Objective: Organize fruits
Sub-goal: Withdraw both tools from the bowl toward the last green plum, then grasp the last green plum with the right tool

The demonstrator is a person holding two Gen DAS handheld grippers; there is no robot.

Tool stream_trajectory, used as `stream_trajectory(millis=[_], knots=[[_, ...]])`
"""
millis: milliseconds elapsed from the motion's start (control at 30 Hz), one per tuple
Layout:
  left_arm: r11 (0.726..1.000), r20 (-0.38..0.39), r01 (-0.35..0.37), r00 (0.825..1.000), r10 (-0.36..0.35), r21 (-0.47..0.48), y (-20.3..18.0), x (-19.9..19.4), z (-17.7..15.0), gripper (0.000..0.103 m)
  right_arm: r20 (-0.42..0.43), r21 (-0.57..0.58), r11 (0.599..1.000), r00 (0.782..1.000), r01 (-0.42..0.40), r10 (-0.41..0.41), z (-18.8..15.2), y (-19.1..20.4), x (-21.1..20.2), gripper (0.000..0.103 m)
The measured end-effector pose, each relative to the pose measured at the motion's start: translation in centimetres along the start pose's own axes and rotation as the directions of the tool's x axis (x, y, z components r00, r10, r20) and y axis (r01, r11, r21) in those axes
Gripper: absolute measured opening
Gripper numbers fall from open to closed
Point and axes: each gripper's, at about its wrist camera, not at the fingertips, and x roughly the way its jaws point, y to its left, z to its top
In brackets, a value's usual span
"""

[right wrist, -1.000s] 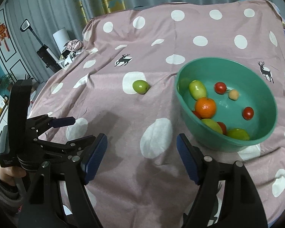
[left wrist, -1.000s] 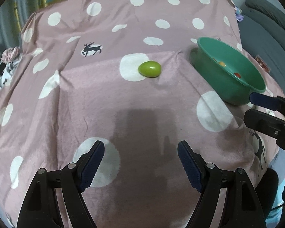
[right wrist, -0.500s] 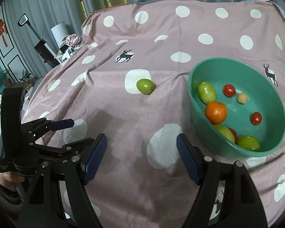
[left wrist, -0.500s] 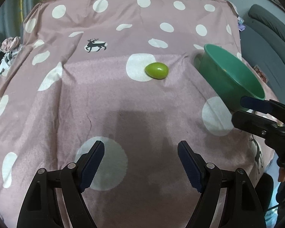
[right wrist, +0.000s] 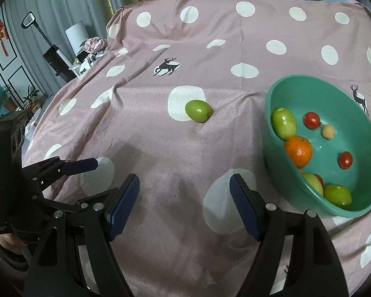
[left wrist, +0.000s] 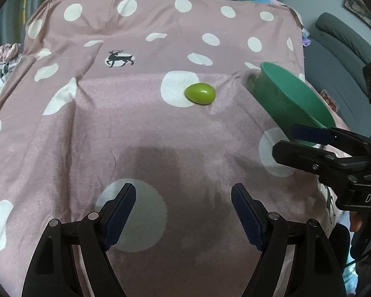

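One green fruit lies alone on the polka-dot cloth, left of the one green bowl holding eight fruits. Left gripper and right gripper both gape wide, empty.

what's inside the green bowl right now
In the green bowl: an orange, green fruits, small red ones and a pale round one. The near wall hides whatever lies lower.
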Motion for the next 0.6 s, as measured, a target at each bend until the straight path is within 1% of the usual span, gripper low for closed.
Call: stream_trajectory(millis=[167,333,600], knots=[[1.000,-0.003,0.017,1.000,-0.017,-0.001,-0.1,0.2,0.1,0.080,-0.002,-0.002,1.000,1.000,0.002,-0.002,0.6,0.2,0.4,0.076],[1.000,0.004,0.023,1.000,-0.023,-0.006,0.2,0.1,0.2,0.080,0.012,-0.004,1.000,1.000,-0.008,0.008,2.1,0.5,1.1,0.076],[0.999,0.009,0.030,1.000,-0.030,-0.019,1.0,0.3,0.4,0.080,0.012,0.027,0.999,0.999,-0.044,0.044,4.4,0.4,2.9,0.076]])
